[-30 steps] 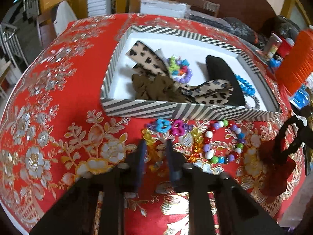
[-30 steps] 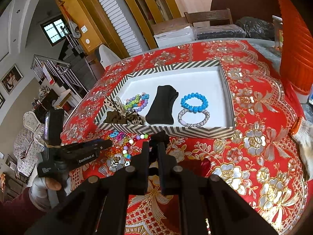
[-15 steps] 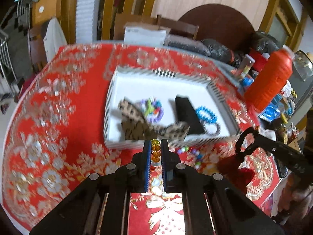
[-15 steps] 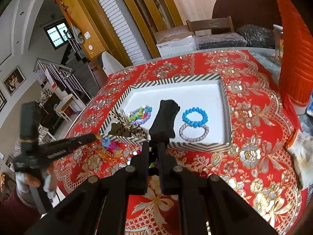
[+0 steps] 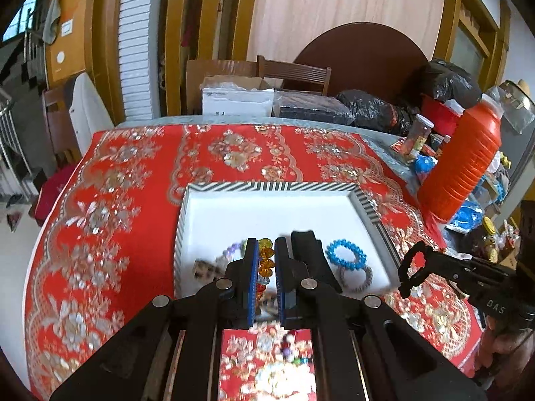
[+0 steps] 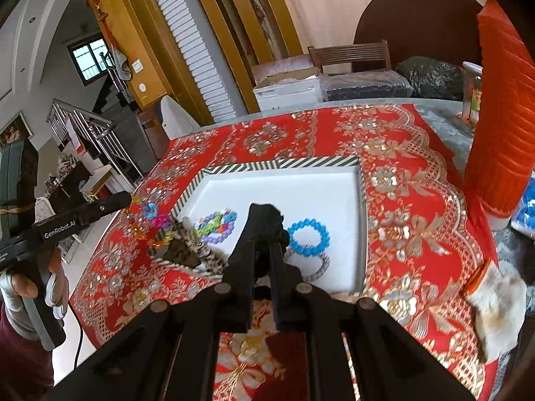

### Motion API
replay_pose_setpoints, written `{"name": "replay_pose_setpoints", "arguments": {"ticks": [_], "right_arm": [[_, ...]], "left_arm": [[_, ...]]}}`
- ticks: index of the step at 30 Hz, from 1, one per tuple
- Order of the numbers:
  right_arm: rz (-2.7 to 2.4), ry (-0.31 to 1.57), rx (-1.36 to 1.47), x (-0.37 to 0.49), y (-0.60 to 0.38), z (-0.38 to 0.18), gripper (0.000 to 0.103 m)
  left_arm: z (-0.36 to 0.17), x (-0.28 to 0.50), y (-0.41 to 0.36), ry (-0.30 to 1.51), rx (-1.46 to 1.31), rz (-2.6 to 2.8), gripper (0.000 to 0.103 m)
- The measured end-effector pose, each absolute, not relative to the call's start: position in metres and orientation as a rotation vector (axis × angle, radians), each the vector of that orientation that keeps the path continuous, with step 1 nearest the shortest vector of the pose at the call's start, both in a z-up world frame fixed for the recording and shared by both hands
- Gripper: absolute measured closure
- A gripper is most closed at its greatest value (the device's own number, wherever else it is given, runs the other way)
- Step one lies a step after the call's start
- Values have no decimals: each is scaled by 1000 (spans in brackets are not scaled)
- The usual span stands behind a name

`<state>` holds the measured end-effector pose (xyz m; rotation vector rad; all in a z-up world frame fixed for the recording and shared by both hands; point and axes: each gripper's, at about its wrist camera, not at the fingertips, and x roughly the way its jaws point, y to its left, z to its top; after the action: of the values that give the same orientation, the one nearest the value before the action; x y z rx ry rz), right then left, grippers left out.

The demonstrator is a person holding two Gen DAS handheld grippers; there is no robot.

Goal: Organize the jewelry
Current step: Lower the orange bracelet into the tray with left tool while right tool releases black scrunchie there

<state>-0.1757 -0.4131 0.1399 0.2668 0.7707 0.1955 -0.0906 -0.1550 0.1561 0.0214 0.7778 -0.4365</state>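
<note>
Left gripper [image 5: 266,260]: clenched on a colourful bead chain [image 6: 147,222], held in the air above the near left corner of the striped tray [image 6: 362,220].
Right gripper [image 6: 260,250]: clenched on a dark red hair tie [image 6: 259,262] near the tray's front edge.
Tray, on red-clothed desk [image 5: 133,200]: blue bracelet [image 6: 308,237], silver bracelet [image 6: 317,269], multicoloured bracelet [image 6: 217,225], black pouch [image 6: 267,217], leopard-print bow [image 6: 190,240].
</note>
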Motion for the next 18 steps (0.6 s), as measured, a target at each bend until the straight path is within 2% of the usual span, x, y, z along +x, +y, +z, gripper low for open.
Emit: {"name": "replay_pose_setpoints", "arguments": {"ticks": [8,18], "right_arm": [[172,802,225,-134,-417,140,95],[134,898,188,-64,-426,110,95]], "left_arm": [[138,-55,-179,808,48,-426,93],[109,-5,-204,860,34,-430,93]]}}
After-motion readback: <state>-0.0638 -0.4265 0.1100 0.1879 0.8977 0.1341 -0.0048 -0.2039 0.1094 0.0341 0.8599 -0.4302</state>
